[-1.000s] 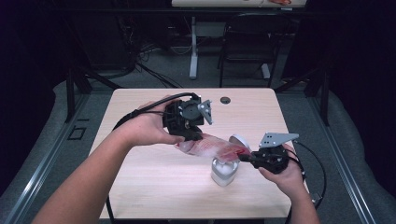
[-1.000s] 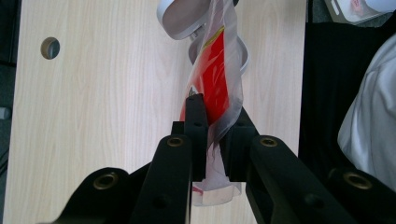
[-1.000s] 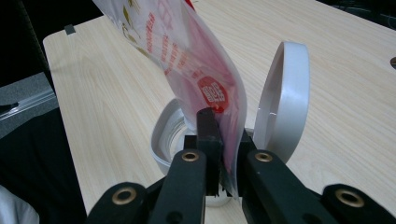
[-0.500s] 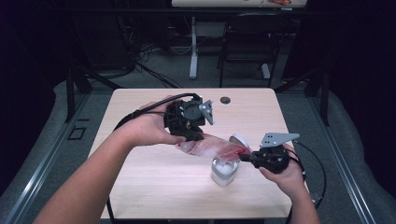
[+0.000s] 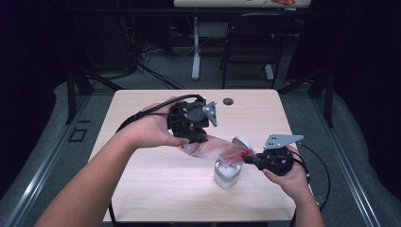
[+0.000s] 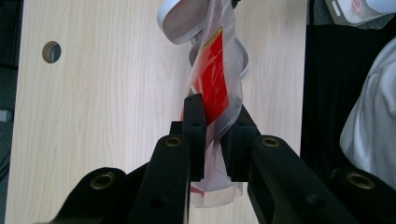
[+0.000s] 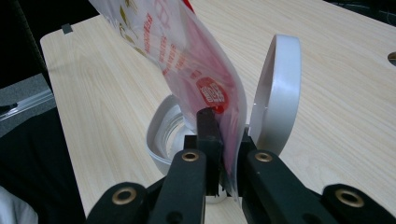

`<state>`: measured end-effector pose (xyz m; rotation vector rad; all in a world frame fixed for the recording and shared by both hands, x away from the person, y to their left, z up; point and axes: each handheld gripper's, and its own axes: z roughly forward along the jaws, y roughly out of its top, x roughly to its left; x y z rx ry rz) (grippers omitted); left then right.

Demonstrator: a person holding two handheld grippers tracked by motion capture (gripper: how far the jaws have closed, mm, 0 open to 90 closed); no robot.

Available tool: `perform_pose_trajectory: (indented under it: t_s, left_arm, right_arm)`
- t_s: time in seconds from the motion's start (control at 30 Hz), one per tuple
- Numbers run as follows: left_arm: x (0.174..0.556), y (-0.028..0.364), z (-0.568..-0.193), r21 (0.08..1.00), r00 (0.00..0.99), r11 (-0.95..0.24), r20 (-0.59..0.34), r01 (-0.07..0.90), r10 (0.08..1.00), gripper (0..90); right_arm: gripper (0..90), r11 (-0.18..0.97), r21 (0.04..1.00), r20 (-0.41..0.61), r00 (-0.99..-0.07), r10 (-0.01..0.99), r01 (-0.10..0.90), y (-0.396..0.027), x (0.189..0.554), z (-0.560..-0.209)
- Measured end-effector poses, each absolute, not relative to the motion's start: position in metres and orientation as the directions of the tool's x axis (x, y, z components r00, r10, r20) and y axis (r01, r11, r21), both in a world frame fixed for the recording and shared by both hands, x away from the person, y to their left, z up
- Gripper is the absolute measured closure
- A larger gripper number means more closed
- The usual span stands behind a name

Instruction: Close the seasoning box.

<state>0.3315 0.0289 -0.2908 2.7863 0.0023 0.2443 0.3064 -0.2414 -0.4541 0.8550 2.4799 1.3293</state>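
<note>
Pouch (image 5: 215, 149): a clear plastic packet with red print, held stretched in the air between both grippers, just above the bench (image 5: 142, 189).
Left gripper (image 6: 212, 135): jaws clenched on one end of the pouch.
Right gripper (image 7: 224, 140): jaws clamped on the other end, right over the container.
Container (image 5: 227, 174): a small white tub, stood on the bench with its hinged lid (image 7: 275, 93) flipped open.
Handling: judged light, soft and slippery; the film twists easily, so it is best gripped at the flat sealed edges.
Risk: the pouch could be torn or slipped if pulled hard.
</note>
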Motion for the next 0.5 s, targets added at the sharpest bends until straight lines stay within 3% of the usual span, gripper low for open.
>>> perform_pose_trajectory:
  t_s: [0.5]
  left_arm:
    - [0.3299, 0.0264, -0.2881, 0.347, 0.984, -0.937, 0.179, -0.043, 0.021, 82.1]
  right_arm:
    - [88.5, 0.437, 0.806, 0.090, -0.813, 0.576, 0.399, -0.2394, 0.3066, -0.4543]
